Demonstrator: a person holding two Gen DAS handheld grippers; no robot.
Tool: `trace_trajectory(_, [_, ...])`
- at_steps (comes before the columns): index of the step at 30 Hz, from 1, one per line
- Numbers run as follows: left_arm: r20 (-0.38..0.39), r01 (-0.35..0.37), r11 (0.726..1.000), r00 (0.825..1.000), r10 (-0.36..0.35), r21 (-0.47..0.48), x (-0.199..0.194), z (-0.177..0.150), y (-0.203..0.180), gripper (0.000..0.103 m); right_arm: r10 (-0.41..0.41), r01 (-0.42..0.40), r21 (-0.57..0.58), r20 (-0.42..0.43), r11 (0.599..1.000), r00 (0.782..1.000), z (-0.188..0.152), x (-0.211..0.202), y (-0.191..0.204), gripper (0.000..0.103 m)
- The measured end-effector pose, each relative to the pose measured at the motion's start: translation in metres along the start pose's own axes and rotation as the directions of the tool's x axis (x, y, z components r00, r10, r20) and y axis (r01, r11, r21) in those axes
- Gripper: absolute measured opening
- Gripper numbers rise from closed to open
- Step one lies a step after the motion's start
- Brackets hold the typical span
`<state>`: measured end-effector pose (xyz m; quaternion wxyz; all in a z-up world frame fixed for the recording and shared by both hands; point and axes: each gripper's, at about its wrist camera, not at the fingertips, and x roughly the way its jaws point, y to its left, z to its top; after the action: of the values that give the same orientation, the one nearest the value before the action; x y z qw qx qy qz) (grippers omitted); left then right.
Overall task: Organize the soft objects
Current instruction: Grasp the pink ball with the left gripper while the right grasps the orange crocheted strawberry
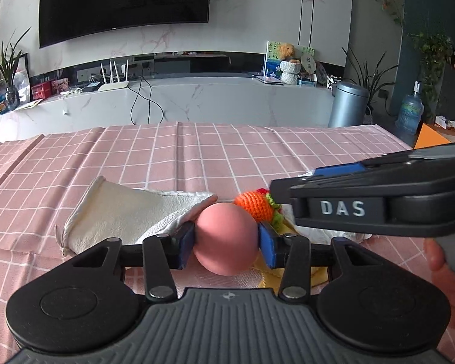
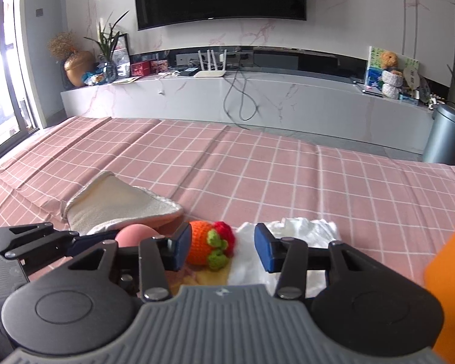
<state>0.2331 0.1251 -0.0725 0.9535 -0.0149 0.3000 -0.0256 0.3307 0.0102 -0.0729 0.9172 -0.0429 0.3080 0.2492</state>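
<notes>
My left gripper (image 1: 226,241) is shut on a pink ball (image 1: 226,238), held just above the pink checked cloth. The ball also shows in the right wrist view (image 2: 135,235). An orange crochet toy (image 1: 254,207) with green and red parts lies just behind it; it also shows in the right wrist view (image 2: 209,247). My right gripper (image 2: 223,247) is open, its jaws on either side of the toy and a white crumpled cloth (image 2: 300,233). It reaches in from the right in the left wrist view (image 1: 283,195). A cream towel (image 1: 127,215) lies to the left.
A pink checked tablecloth (image 1: 197,154) covers the table. A yellow cloth (image 1: 276,276) lies under the grippers. An orange object (image 2: 452,288) stands at the right edge. Beyond the table are a marble TV bench, a grey bin (image 1: 347,104) and plants.
</notes>
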Motion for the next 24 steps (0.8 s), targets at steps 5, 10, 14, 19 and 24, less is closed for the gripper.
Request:
trace_trajectory(5, [-0.025, 0.001, 0.999, 1.0, -0.002, -0.042, 0.007, -0.006, 0.008, 0.051, 0.043, -0.043, -0.009, -0.047, 0.999, 0.998, 0.004, 0.021, 0.007, 0.042])
trace_trajectory(10, [-0.025, 0.001, 0.998, 1.0, -0.002, -0.056, 0.007, -0.005, 0.01, 0.051, 0.036, -0.037, -0.018, -0.088, 0.999, 0.995, 0.0, 0.036, 0.011, 0.043])
trace_trajectory(14, [-0.026, 0.003, 0.998, 1.0, -0.004, -0.058, 0.007, -0.006, 0.01, 0.051, 0.028, -0.031, -0.029, -0.087, 0.999, 0.996, -0.001, 0.041, 0.012, 0.047])
trace_trajectory(19, [-0.027, 0.005, 0.998, 1.0, -0.007, -0.065, 0.008, -0.007, 0.01, 0.051, 0.026, -0.028, -0.019, -0.089, 0.999, 0.996, -0.004, 0.046, 0.011, 0.049])
trace_trajectory(24, [-0.024, 0.003, 0.998, 1.0, -0.004, -0.062, 0.008, -0.008, 0.008, 0.051, 0.031, -0.032, -0.023, -0.069, 0.999, 0.997, -0.004, 0.039, 0.01, 0.041])
